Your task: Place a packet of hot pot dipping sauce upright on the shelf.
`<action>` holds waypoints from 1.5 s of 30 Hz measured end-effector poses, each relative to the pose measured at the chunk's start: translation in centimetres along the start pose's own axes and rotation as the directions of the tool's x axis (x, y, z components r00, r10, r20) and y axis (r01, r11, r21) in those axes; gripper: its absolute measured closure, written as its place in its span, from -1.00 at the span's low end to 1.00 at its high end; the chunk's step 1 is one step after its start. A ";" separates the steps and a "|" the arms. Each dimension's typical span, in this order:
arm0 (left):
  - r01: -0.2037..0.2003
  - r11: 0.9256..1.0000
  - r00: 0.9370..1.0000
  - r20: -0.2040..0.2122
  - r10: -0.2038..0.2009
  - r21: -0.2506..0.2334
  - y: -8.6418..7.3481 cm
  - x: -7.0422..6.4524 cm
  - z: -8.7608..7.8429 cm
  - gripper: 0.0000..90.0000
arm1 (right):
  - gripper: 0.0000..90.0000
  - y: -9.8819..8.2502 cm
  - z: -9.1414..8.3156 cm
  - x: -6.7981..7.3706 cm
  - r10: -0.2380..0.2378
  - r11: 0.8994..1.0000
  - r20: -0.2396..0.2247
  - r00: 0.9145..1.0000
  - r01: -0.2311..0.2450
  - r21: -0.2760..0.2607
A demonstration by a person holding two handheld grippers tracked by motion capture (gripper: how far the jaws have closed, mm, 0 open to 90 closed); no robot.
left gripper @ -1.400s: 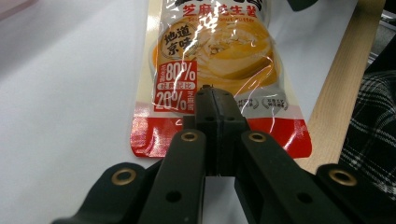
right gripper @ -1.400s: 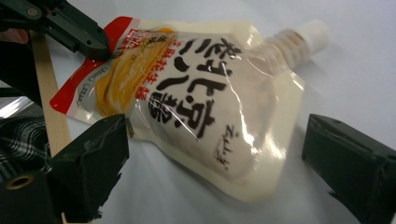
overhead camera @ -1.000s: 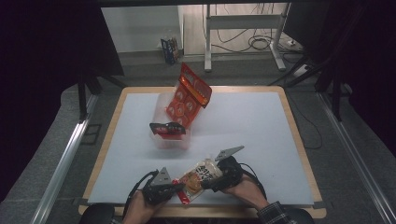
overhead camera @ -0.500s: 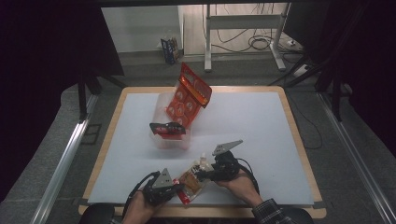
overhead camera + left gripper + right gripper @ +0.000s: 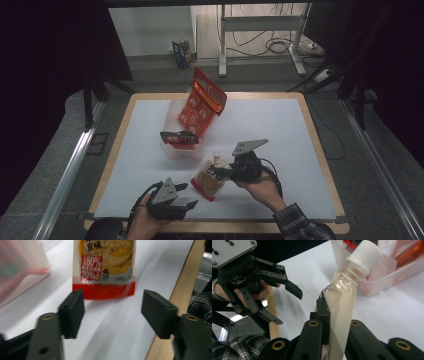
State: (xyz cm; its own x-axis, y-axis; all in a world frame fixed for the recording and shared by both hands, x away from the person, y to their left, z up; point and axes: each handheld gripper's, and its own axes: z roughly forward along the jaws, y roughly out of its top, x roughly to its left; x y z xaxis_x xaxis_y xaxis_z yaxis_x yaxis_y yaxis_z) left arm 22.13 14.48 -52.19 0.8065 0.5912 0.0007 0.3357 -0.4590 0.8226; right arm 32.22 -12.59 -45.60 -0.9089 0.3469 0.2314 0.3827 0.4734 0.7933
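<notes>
A white-topped table (image 5: 280,130) with a wooden rim. Near its middle stands a clear plastic tub (image 5: 181,145) with orange snack packets (image 5: 202,102) leaning out of it. Just in front of the tub, an orange spouted pouch (image 5: 210,181) with a white screw cap (image 5: 364,253) hangs upright, gripped near its top by the right gripper (image 5: 225,171), jaws just closed flat against it. The right hand reaches in from the near edge. The left gripper (image 5: 182,197) rests by the near edge, jaws just opened and holding nothing, the pouch close ahead of it.
</notes>
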 end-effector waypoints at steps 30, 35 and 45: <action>0.016 1.000 0.998 -0.055 -0.014 0.023 -0.2 0.5 0.2 -0.96 | 0.95 5.6 -4.7 -3.8 -0.082 0.992 0.165 0.983 0.096 -0.082; 0.012 0.999 0.998 -0.066 -0.010 0.031 -0.2 0.6 0.2 -0.98 | 0.95 6.8 -3.8 -4.6 -0.095 0.990 0.159 0.983 0.109 -0.087; 0.001 0.999 0.998 -0.068 0.003 0.050 -0.3 0.5 0.3 -0.98 | 0.95 8.4 -2.1 -5.8 -0.106 0.986 0.161 0.981 0.124 -0.108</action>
State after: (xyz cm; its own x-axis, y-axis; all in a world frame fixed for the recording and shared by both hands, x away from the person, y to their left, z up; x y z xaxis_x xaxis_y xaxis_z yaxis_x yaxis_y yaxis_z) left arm 22.62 14.73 -52.61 0.7725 0.6336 0.0416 0.3602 -0.4913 0.7930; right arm 40.34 -12.26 -39.07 -0.9058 0.4205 0.0530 0.2471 0.4225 0.8720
